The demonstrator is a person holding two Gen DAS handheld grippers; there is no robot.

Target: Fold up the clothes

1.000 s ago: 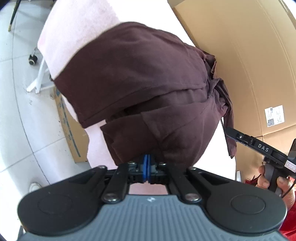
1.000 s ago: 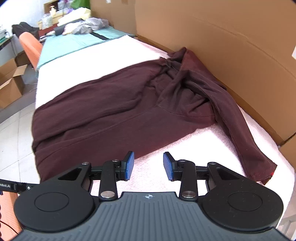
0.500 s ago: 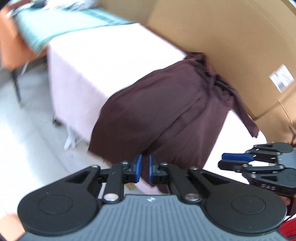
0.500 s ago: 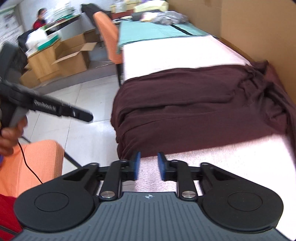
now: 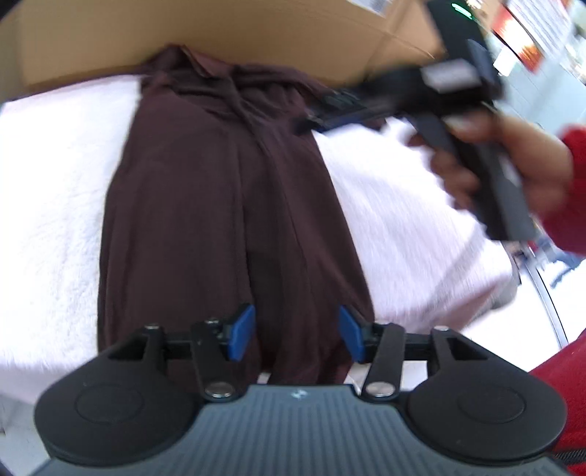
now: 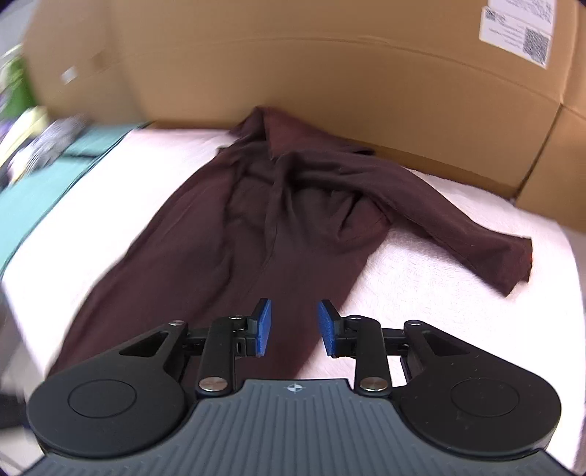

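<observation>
Released, left tool (image 5: 296, 331) now gapes over maroon shirt (image 5: 227, 205); label (image 6: 518, 31) unreadable.

Dark maroon shirt (image 6: 256, 219) lying lengthwise on white fleecy cover (image 6: 457, 293), collar end resting near cardboard wall (image 6: 329, 73). One sleeve (image 6: 457, 227) stretching out rightward across cover. Right gripper (image 6: 294, 326) hovering over shirt's near end, blue pads (image 6: 263, 326) standing apart, gripping nothing. Teal cloth (image 6: 33, 190) blurring at left.
</observation>
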